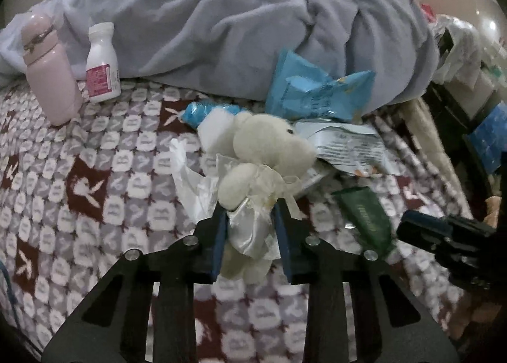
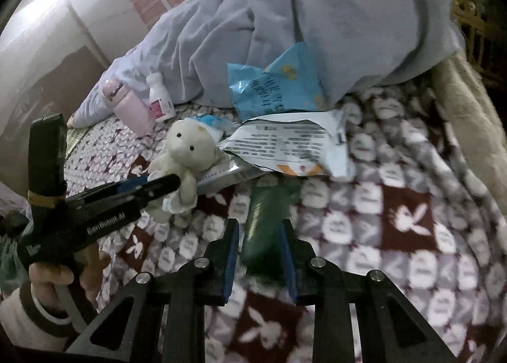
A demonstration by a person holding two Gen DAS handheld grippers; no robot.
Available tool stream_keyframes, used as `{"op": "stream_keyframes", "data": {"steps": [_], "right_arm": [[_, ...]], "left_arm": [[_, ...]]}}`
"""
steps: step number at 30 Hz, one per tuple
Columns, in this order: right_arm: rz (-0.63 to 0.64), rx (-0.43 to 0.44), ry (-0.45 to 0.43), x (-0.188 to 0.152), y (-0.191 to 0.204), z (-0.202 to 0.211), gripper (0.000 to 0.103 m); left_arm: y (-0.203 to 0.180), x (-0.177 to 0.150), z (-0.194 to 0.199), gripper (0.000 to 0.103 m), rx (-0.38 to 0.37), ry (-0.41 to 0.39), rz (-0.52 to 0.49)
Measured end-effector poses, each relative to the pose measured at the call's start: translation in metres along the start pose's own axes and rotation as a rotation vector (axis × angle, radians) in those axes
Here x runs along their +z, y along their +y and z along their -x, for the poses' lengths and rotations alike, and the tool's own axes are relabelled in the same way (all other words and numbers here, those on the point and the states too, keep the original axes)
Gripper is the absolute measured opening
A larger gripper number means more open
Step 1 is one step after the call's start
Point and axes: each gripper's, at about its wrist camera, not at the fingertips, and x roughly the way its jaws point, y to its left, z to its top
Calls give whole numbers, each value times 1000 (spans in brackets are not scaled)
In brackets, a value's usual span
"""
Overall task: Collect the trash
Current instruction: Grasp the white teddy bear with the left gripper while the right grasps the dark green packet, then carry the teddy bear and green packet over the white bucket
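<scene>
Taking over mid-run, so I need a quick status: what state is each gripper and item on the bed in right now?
left gripper: shut on the plush bear
right gripper: shut on the green tube
blue wrapper: torn open, crumpled
white wrapper: torn open, lying flat
pill bottle: upright, capped
pink flask: leaning, closed

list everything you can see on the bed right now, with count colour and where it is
flask: 1, pink, far left on blanket
pill bottle: 1, white, beside flask
duvet: 1, grey-blue, rear
blue wrapper: 1, against duvet
white wrapper: 1, middle
plush bear: 1, cream, centre
green tube: 1, front
blanket: 1, maroon and white, under all
left gripper: shut on plush bear
right gripper: shut on green tube
</scene>
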Motion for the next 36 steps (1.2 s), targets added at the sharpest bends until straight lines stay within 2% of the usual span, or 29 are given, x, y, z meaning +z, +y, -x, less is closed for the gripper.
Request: {"op": "stream_keyframes", "data": {"steps": [6,10,11,13,14,19,21,22,23,28,36], "right_arm": [[6,-13,-18,-10,-5,18,25],[-20,-44,14,-9,-9,10,26],[-17,-52,21,-8,-7,7,38],[1,-58,20,-4,0,-2,51],[13,-64,25,-2,4,-6,52],[83,-105,61,9,18,-41,52],[98,-146,89,10,17,-52,40],[89,-145,95,9,15,-52,31],[83,-134,92,7,12,-50,30],[50,-72,29,-5,-1,-6,27],[4,-85,-45,-25,-22,55,27]], "left_arm": [[-10,-7,33,25,-26,-39,-7],[-13,-14,46,25,-25,-50,5],[-12,-16,50,25,-23,-53,11],[-11,-21,55,25,-23,-55,23],[-10,-23,58,25,-22,-55,26],[-10,-28,67,25,1,-66,12],[-13,-29,68,25,-1,-67,5],[-15,-30,68,25,-3,-66,2],[-17,-31,68,25,-6,-67,-2],[-37,-31,65,25,-43,-70,-13],[-89,-32,59,25,-94,-67,-66]]}}
